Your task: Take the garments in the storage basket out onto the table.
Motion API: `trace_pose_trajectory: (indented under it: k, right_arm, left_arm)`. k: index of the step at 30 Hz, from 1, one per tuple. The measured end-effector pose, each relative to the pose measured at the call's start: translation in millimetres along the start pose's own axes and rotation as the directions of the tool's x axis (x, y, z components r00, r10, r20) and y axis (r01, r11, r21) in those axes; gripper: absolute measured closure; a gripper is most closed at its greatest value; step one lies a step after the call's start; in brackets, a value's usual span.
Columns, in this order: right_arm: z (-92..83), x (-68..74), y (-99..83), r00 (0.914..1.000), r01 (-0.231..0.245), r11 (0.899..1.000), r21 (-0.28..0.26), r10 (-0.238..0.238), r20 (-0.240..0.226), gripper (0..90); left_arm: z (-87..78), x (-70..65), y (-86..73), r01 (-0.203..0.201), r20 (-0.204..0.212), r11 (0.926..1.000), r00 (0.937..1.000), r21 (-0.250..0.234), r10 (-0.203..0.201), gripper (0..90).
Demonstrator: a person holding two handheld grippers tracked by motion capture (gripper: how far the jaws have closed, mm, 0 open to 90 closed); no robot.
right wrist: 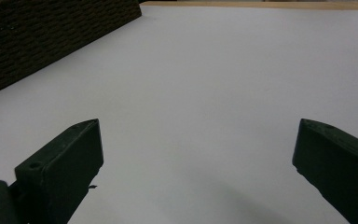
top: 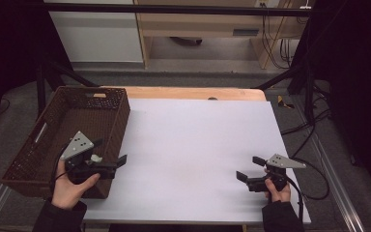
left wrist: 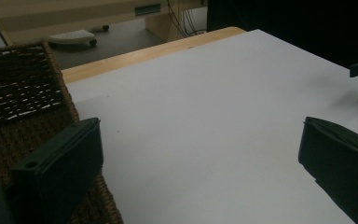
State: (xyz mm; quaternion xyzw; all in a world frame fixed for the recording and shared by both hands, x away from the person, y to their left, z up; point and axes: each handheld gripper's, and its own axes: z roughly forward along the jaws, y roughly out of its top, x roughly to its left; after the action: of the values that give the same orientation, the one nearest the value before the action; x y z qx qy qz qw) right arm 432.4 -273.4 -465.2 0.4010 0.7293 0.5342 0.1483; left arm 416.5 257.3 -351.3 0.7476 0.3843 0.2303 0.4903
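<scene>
Now dark woven basket [top: 107, 126] at table's left edge; left tool [top: 110, 156], right tool [top: 249, 167] wide apart, holding nothing.

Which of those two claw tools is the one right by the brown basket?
The left gripper, at the left of the high view: it is held beside the wicker basket near its right wall. The right gripper is across the white sheet, far from it.

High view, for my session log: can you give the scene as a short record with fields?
surface: white sheet on a wooden table
container: dark woven basket at the table's left edge
left hand-held gripper: open, beside the basket's right wall
right hand-held gripper: open, above the sheet's near right part
held items: none
</scene>
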Motion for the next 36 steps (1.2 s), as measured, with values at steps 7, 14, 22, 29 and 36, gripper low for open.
trace_pose_trajectory:
  k: [7, 14, 22, 29, 36]
  right_arm:
    - [0.1, 0.1, -0.1, 1.0000, -0.001, 1.000, 0.001, 0.001, 0.000, 2.3]
    - [0.1, 0.2, -0.1, 1.0000, -0.003, 1.000, 0.002, 0.003, 0.000, 2.3]
    - [0.0, 0.2, 0.0, 1.0000, -0.003, 1.000, 0.002, 0.003, -0.001, 2.3]
    - [0.1, 0.0, -0.1, 1.0000, -0.001, 1.000, 0.002, 0.001, 0.001, 2.3]
    - [0.1, 0.3, -0.1, 1.0000, -0.002, 1.000, 0.004, 0.002, 0.001, 2.3]
  left_arm:
    - [-6.4, 9.4, -2.4, 0.012, -0.032, 0.9998, 0.9994, 0.015, -0.011, 0.0]
    - [-11.3, 18.7, -7.3, 0.024, -0.071, 0.9992, 0.9972, 0.032, -0.022, 0.0]
    - [-20.4, 32.6, -16.7, 0.053, -0.119, 0.9975, 0.9918, 0.047, -0.047, 0.0]
    - [-27.3, 44.2, -22.7, 0.084, -0.155, 0.9953, 0.9850, 0.047, -0.076, 0.0]
    - [-29.2, 53.2, -30.4, 0.103, -0.183, 0.9915, 0.9792, 0.079, -0.088, 0.0]
